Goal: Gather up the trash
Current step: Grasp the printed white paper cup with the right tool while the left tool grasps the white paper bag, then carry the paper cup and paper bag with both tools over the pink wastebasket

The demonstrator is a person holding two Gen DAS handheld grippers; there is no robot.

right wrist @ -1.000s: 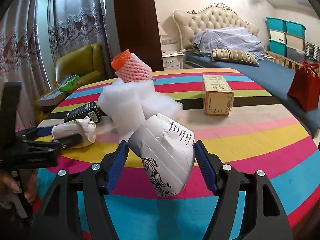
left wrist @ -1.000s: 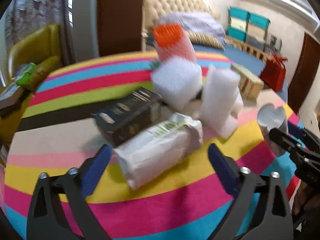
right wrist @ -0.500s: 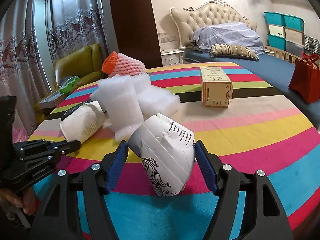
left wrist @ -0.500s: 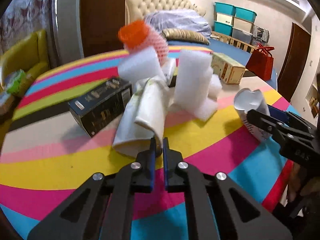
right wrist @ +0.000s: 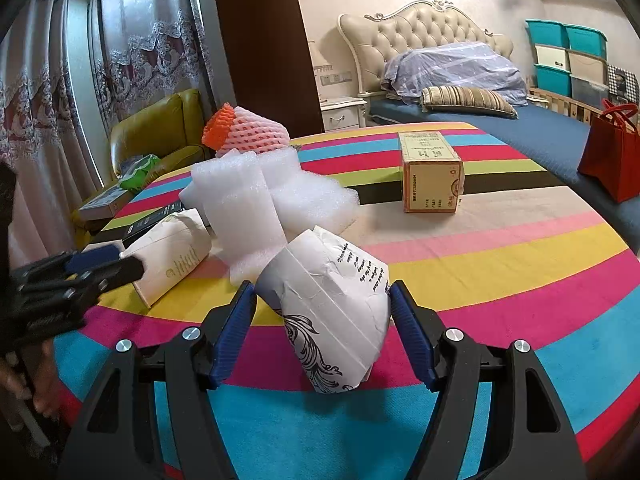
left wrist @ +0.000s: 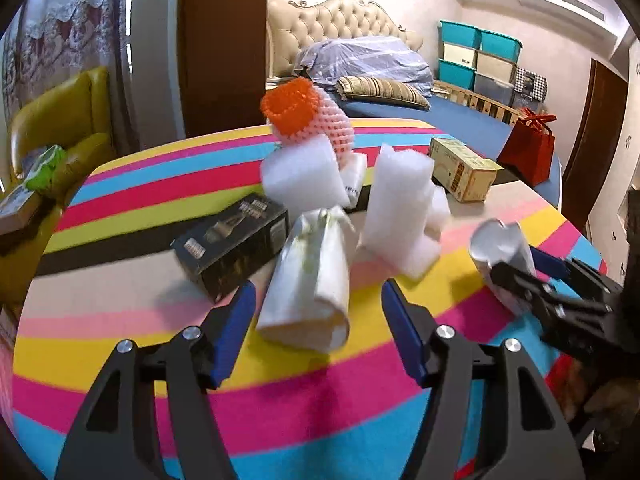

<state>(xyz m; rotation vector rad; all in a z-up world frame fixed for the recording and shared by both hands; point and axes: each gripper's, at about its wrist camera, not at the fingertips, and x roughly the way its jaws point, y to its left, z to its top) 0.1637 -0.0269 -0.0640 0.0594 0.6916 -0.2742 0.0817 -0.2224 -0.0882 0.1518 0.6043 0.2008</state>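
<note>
A crumpled white paper bag lies on the striped round table; it also shows in the right wrist view. My left gripper is open, its jaws on either side of the bag's near end. My right gripper is shut on a crushed white paper cup with black print, which also shows in the left wrist view. Behind lie white foam sheets, a pink and orange foam net, a black box and a tan carton.
A yellow-green armchair with a green packet stands left of the table. A bed, a red bag and stacked storage bins are beyond the far edge. A dark door is at the right.
My left gripper was open a second ago, closed on the near end of the paper bag, and has now opened again. The bag turned end-on. The right gripper kept its cup.
</note>
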